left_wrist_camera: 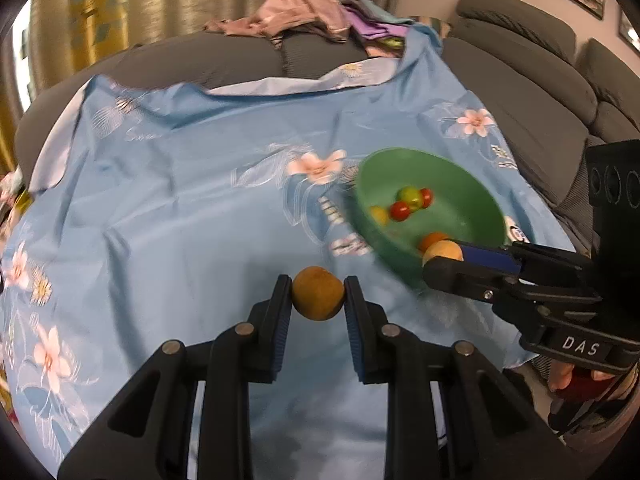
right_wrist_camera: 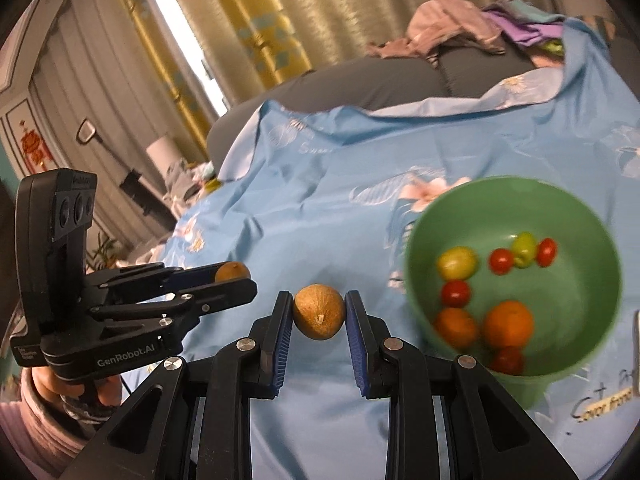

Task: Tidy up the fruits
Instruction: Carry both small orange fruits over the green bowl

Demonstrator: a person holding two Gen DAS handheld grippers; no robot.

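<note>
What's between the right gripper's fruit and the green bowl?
Nothing but bare blue floral cloth. In the right wrist view, the brown fruit clamped in the right gripper sits left of the green bowl, with no object between them.

Both the left gripper [left_wrist_camera: 318, 300] and the right gripper [right_wrist_camera: 319, 312] are black plastic with blue ribbed pads [right_wrist_camera: 278, 344] and silver screws [left_wrist_camera: 172, 347]; white "DAS" and "GenRobot.AI" markings; a pinkish sleeve [right_wrist_camera: 24, 436].

White letters "DAS" stand on the black plastic body of the right gripper [left_wrist_camera: 442, 258], "GenRobot.AI" on the black plastic body of the left gripper [right_wrist_camera: 236, 276], and handwriting on the yellow label [right_wrist_camera: 604, 404] stays unreadable.
</note>
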